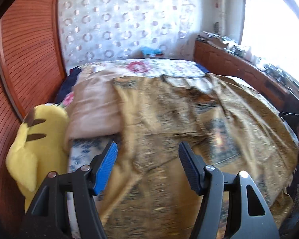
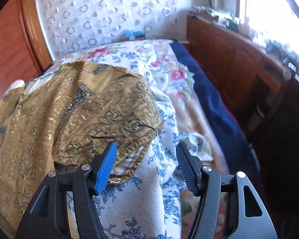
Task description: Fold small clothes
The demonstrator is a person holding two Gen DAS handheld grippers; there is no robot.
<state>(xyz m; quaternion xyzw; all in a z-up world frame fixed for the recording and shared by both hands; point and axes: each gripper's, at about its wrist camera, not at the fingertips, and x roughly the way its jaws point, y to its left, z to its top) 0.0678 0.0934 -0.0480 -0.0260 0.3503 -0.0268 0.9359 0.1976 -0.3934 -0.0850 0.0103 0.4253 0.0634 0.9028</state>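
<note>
A gold patterned garment [image 1: 169, 123] lies spread and wrinkled over the bed, filling most of the left wrist view. My left gripper [image 1: 147, 147] is open and empty above its near part. In the right wrist view the same gold garment [image 2: 69, 109] lies to the left, with a folded, rumpled corner near my fingers. My right gripper [image 2: 146, 149] is open and empty, over the garment's edge and a white cloth with blue flowers [image 2: 133, 199].
A yellow plush toy [image 1: 35, 151] and a pink pillow [image 1: 93, 109] lie at the bed's left by a wooden wardrobe [image 1: 26, 59]. A floral bedspread [image 2: 169, 73] and dark blue blanket [image 2: 205, 99] lie right. A cluttered wooden cabinet [image 2: 239, 59] stands by the window.
</note>
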